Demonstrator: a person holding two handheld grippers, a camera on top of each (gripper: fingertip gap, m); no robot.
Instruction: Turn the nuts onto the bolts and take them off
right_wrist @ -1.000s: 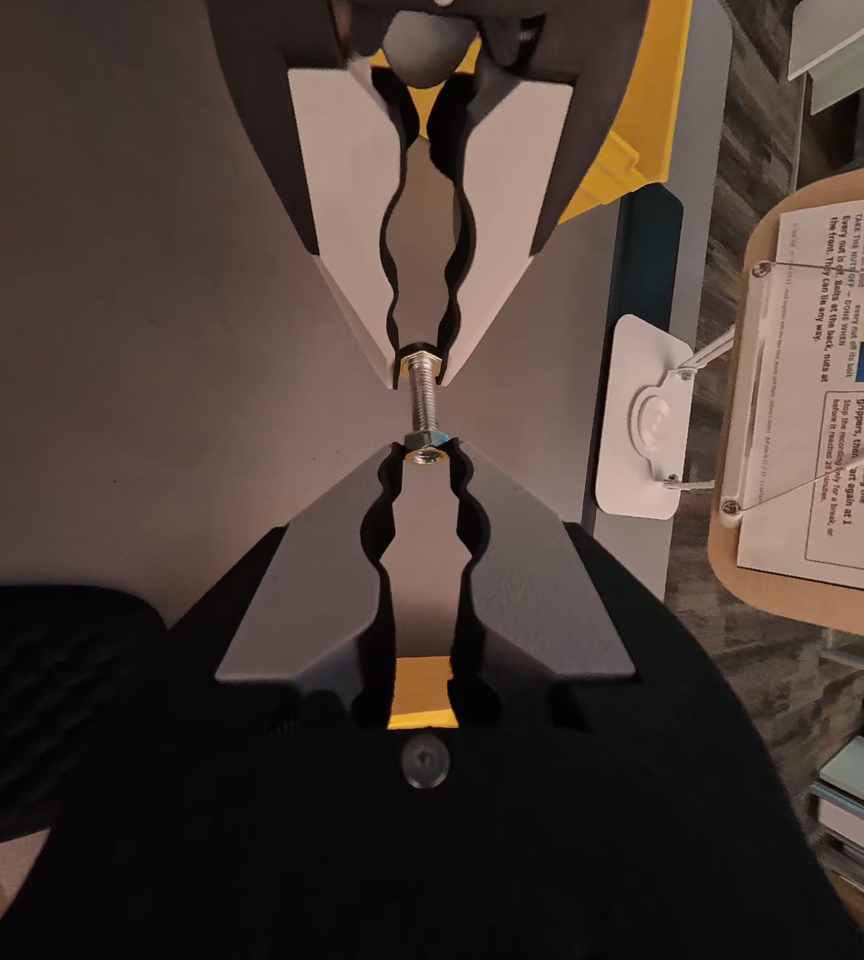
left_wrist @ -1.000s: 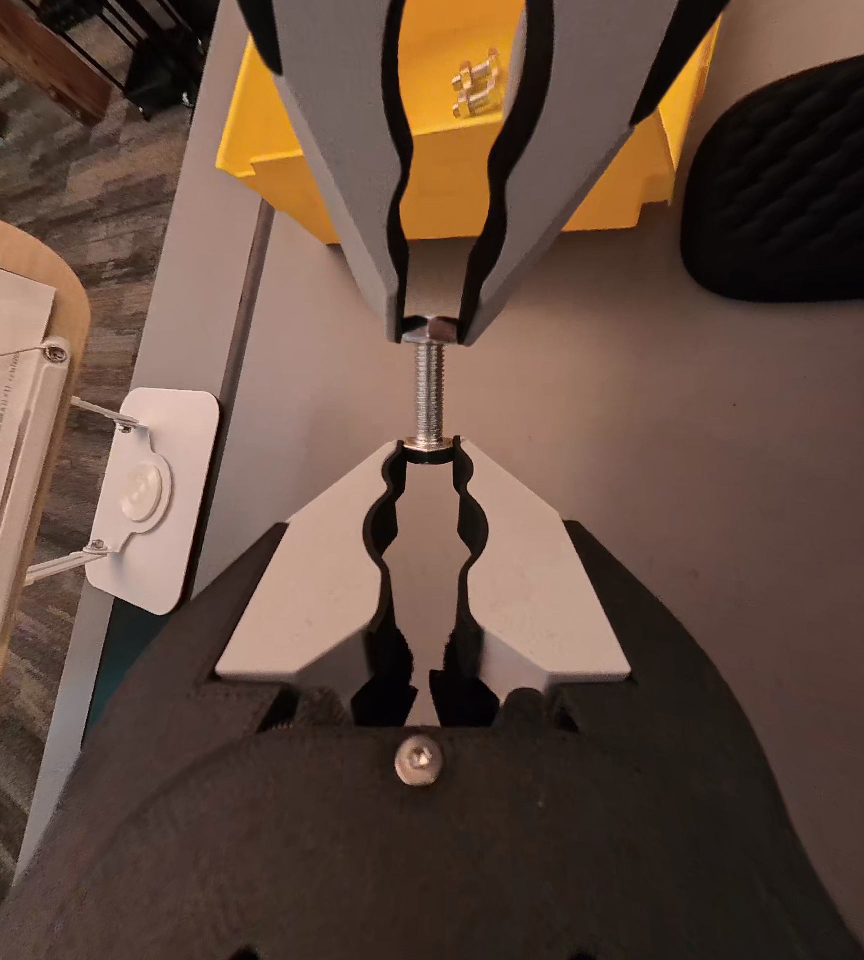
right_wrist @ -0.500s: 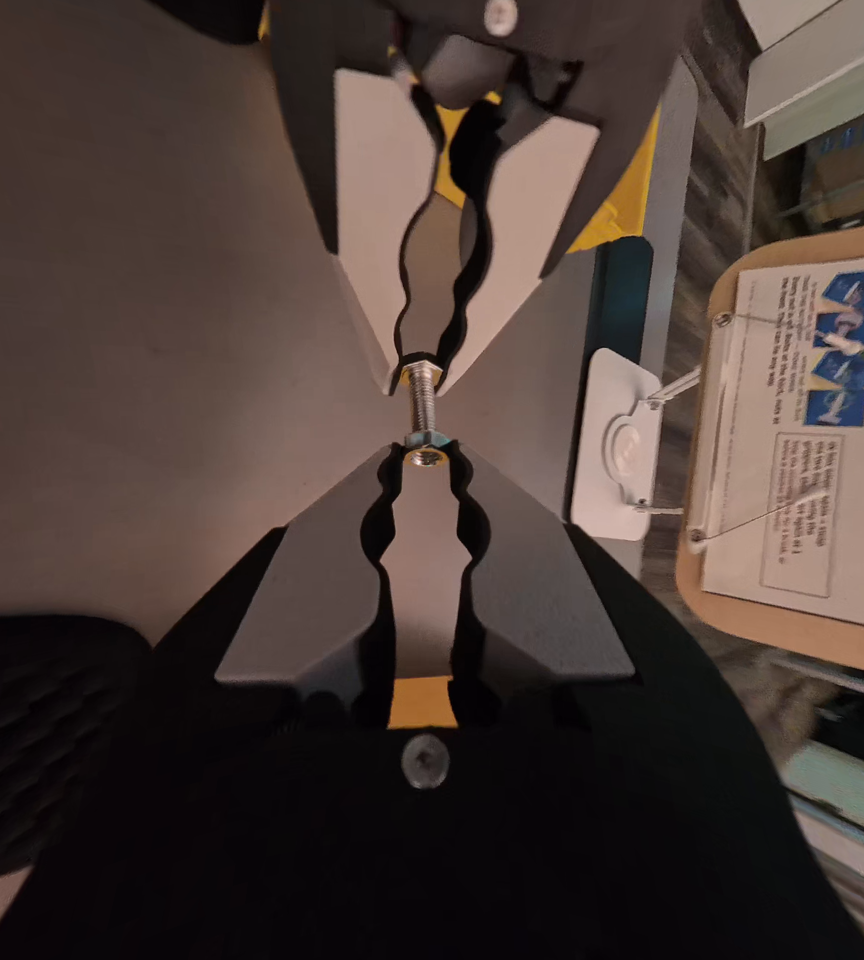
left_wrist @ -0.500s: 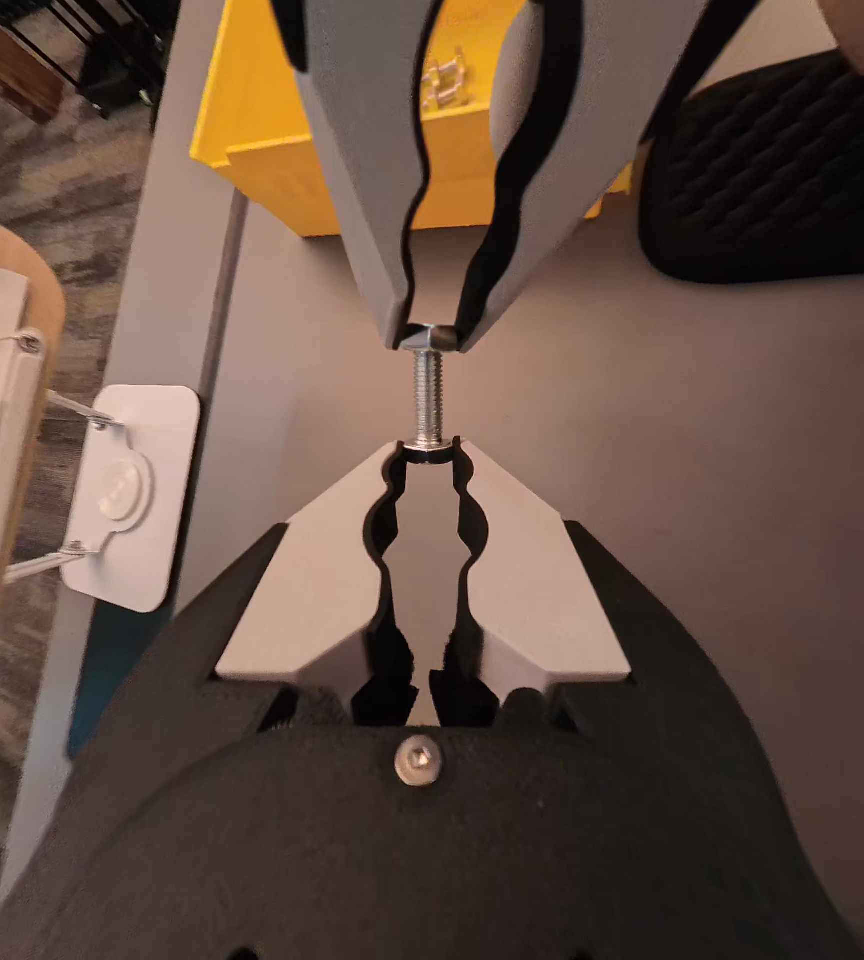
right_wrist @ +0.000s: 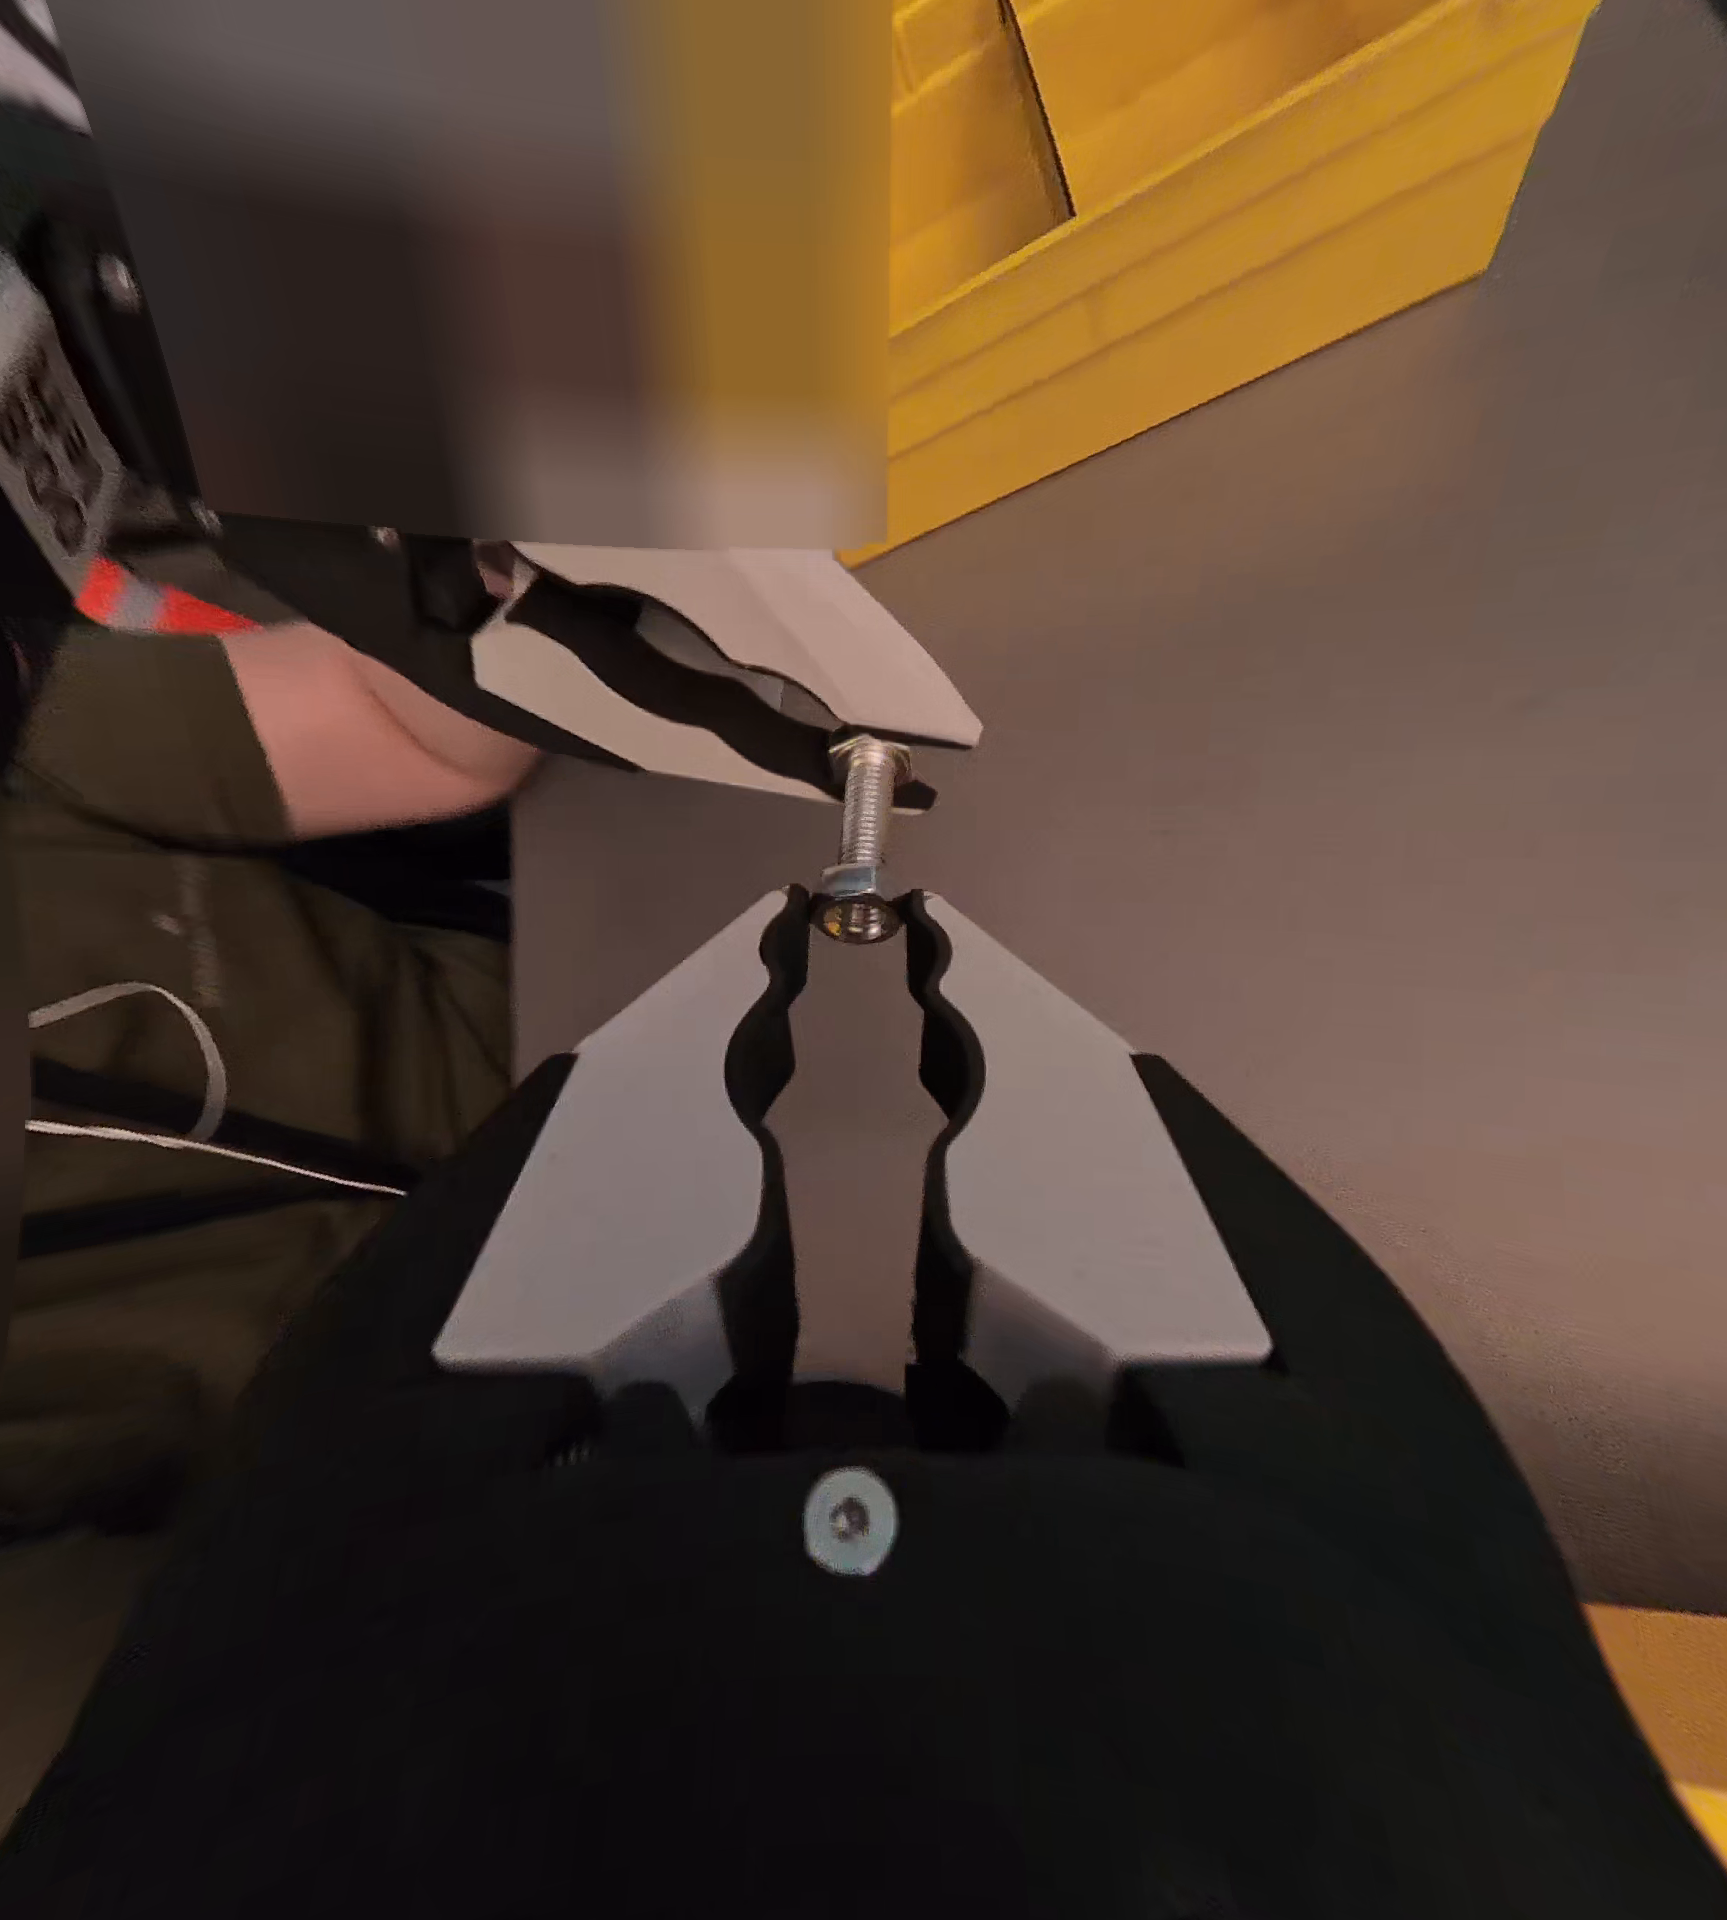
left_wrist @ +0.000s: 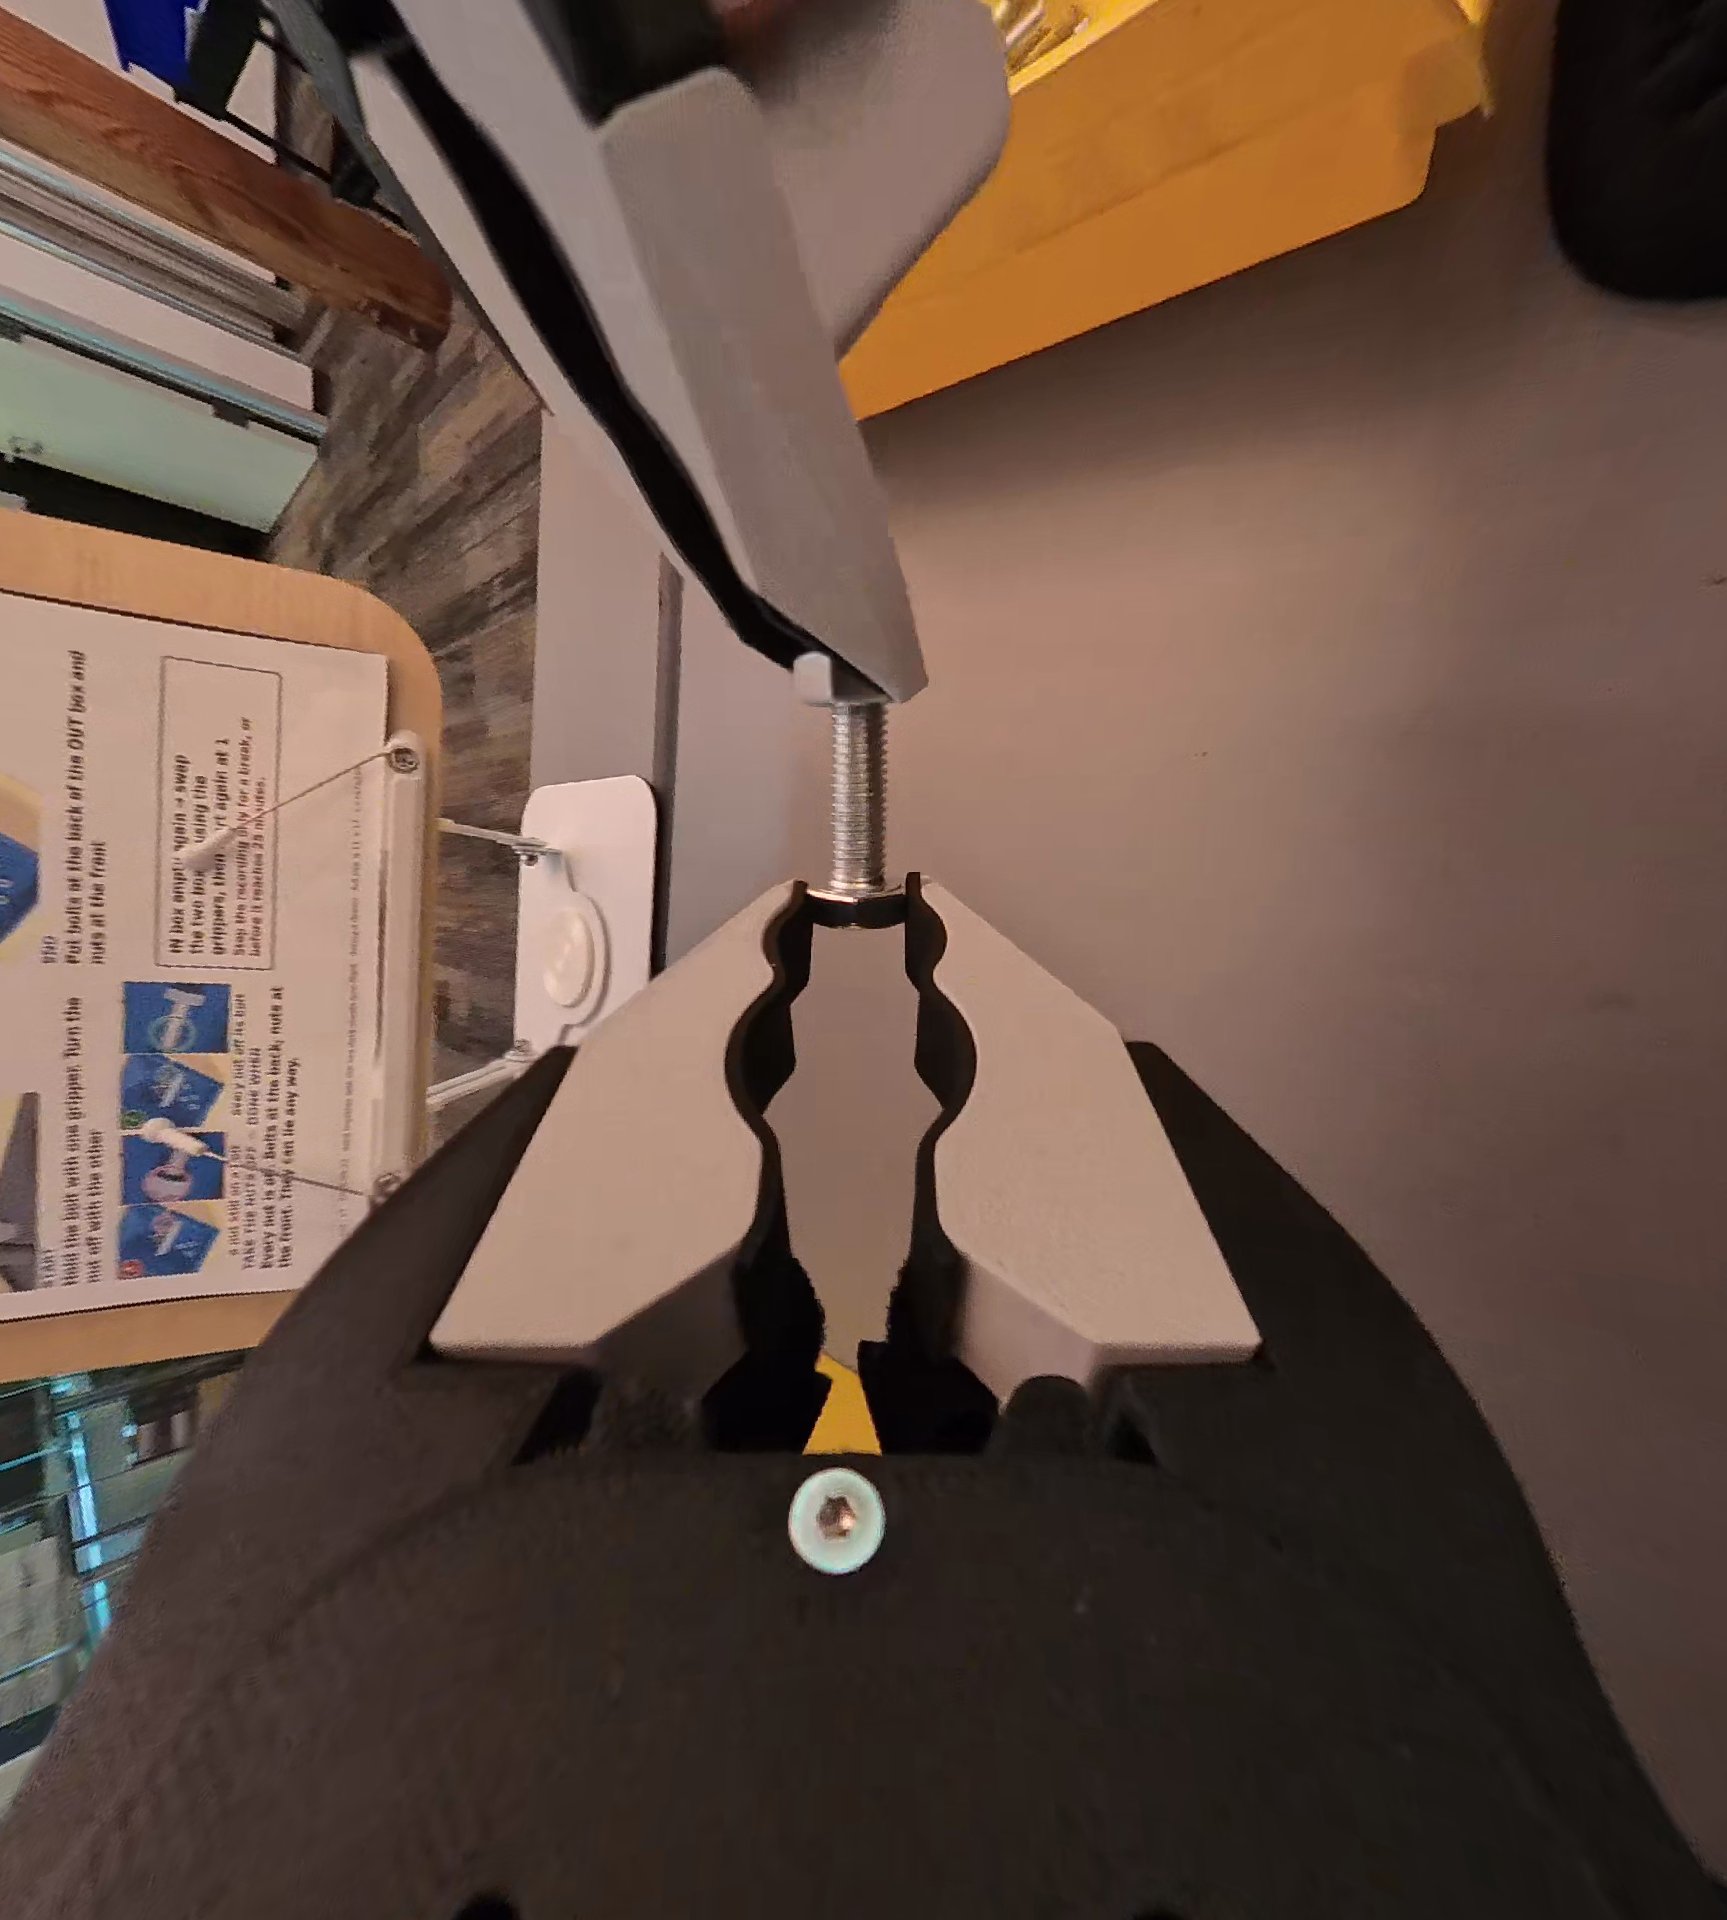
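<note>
Printed sheet (left_wrist: 163, 966) (clipboard-mounted) bears writing.

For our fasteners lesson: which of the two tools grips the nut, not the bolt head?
The right tool: the nut, hole visible, sits between its tips. The left tool clamps the bolt by its head.

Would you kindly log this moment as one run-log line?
left gripper: shut on bolt head | right gripper: shut on nut at bolt tip | both held above grey table | yellow bin behind
</note>
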